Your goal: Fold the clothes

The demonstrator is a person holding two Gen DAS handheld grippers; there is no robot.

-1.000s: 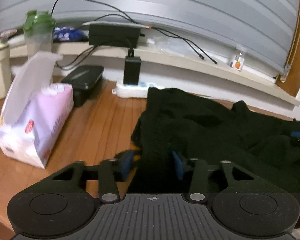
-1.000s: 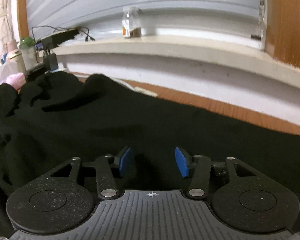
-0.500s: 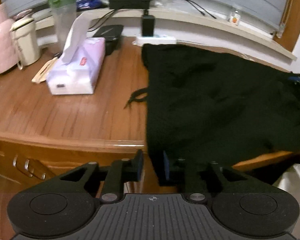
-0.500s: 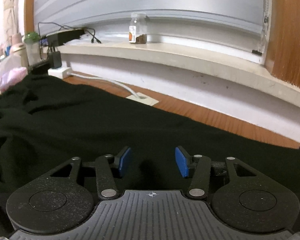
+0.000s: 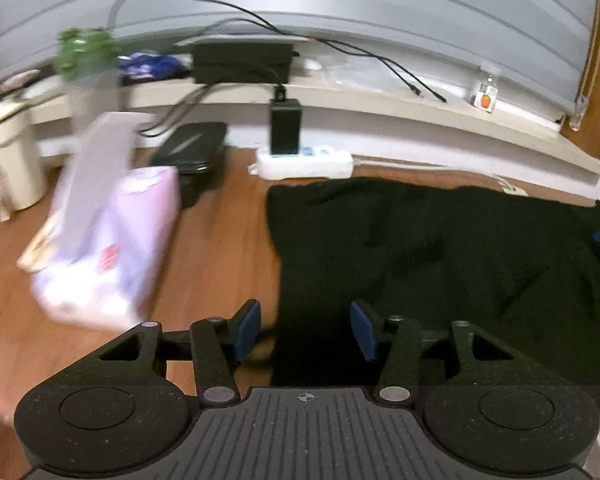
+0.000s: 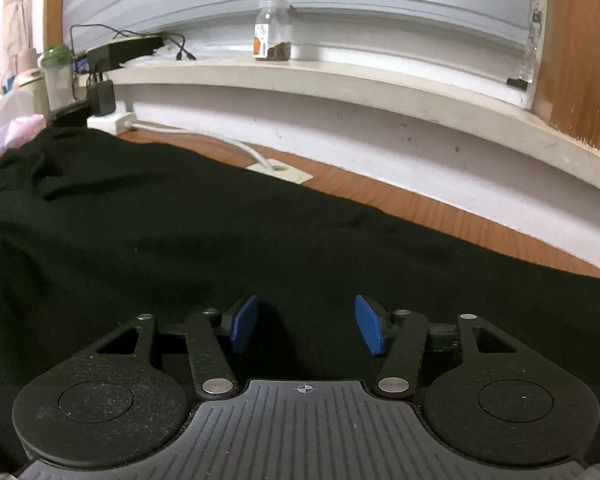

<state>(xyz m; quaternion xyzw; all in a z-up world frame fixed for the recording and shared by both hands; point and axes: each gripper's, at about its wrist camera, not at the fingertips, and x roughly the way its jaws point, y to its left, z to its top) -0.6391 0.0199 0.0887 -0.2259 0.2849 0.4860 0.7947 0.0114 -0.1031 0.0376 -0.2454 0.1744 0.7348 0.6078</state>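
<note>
Matt black knit cloth garment [image 6: 220,240] on smooth reddish wood table [image 5: 220,248]; clear glass jar [image 6: 274,28].

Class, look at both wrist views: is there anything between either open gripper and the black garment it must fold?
Nothing visible. The left gripper straddles the black garment at its left edge; the right gripper sits directly over the cloth.

black garment [image 5: 440,264] spread flat on wooden desk [image 5: 220,240], mild wrinkles, left edge near tissue pack [image 5: 108,240]
</note>
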